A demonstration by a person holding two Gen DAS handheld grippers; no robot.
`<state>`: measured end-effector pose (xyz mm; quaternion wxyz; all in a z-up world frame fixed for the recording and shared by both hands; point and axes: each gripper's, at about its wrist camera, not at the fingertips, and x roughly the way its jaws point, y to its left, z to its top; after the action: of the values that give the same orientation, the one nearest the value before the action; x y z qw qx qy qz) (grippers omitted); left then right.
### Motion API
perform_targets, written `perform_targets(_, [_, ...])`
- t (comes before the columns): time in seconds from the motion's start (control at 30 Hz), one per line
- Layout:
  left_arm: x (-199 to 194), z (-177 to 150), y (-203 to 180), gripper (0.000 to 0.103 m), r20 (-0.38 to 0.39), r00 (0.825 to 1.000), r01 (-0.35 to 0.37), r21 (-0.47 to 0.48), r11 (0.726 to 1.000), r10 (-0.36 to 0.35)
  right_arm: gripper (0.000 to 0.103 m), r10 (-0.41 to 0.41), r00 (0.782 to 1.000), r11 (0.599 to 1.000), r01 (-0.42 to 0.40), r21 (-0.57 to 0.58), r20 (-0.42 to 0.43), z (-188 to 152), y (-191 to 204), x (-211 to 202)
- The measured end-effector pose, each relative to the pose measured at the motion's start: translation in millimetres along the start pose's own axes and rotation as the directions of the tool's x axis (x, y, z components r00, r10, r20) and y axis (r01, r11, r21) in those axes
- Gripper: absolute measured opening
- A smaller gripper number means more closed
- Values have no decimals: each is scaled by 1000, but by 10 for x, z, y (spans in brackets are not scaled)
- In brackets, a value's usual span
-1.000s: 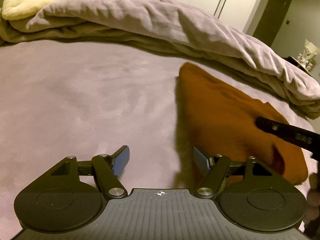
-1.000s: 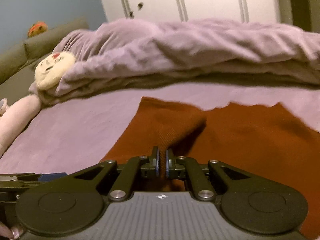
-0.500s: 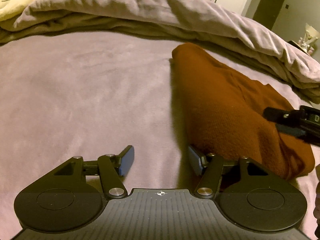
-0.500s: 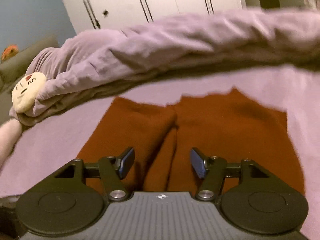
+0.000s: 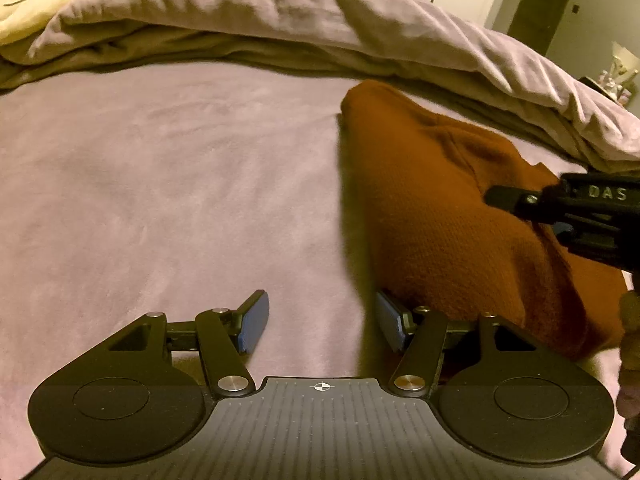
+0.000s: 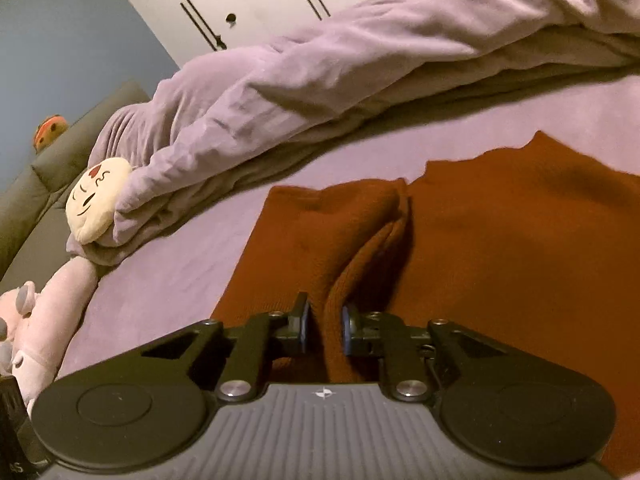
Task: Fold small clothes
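A rust-orange knit garment (image 5: pixel 440 208) lies on the lilac bed sheet (image 5: pixel 168 184), with one side folded over. My left gripper (image 5: pixel 320 320) is open and empty, low over the sheet just left of the garment's near edge. My right gripper (image 6: pixel 324 328) has its jaws closed on a raised fold of the garment (image 6: pixel 500 248) at its middle ridge. The right gripper also shows at the right of the left wrist view (image 5: pixel 568 208), over the cloth.
A bunched lilac duvet (image 5: pixel 320 20) runs along the far side of the bed. A cream plush face (image 6: pixel 96 196) sits at its end, and a pink plush toy (image 6: pixel 36 320) lies at the left. A grey headboard (image 6: pixel 60 152) and white wardrobe doors (image 6: pixel 280 8) stand behind.
My right gripper was shut on the cloth, opened half a second ago, and has closed again on a fold of the garment. The left gripper stayed open beside the garment.
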<state>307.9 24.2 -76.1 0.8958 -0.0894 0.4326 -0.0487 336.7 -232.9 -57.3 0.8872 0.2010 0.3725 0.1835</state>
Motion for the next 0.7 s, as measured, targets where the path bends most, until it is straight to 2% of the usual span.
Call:
perform_targets(0.03, [-2,2,-6,64,0,1000,-3,1,1000,3,29,-14,1000,1000,14,-6,-9,3,23,33])
perform_targets(0.1, [-11,5,-17,64,-4,1000,-10,6,1000,10,36,-10,999,1000,9,-23,-31,11,68,101])
perform_targets(0.2, [-105,13,-9,65,14,1000,-22,9,1000,22,15,-68,998,989,66,-134,-15,35,221,107])
perform_targets(0.23, [-156,19,-23,66,30,999,-27,9,1000,27,11,-85,996,979,85,-183,10,46,280,55])
perform_targets(0.33, [-291,15,-83,70,64,998,-9,22,1000,8,10,-123,986,939,152,-309,112,112,409,-186])
perform_targets(0.37, [-314,14,-107,70,66,998,-2,30,1000,0,10,-134,981,920,176,-351,141,135,436,-266])
perform_targets(0.43, [-336,-2,-201,71,61,998,18,56,998,-21,10,-195,956,843,277,-461,219,143,500,-406])
perform_targets(0.5, [-334,-34,-311,71,56,998,30,89,996,-35,10,-243,933,777,351,-523,265,156,448,-512])
perform_targets(0.6, [-296,-71,-460,71,37,998,47,127,991,-52,10,-325,897,696,441,-567,298,140,225,-587])
perform_targets(0.7, [-247,-123,-593,71,11,998,59,156,986,-61,10,-412,851,616,523,-589,325,71,-28,-583])
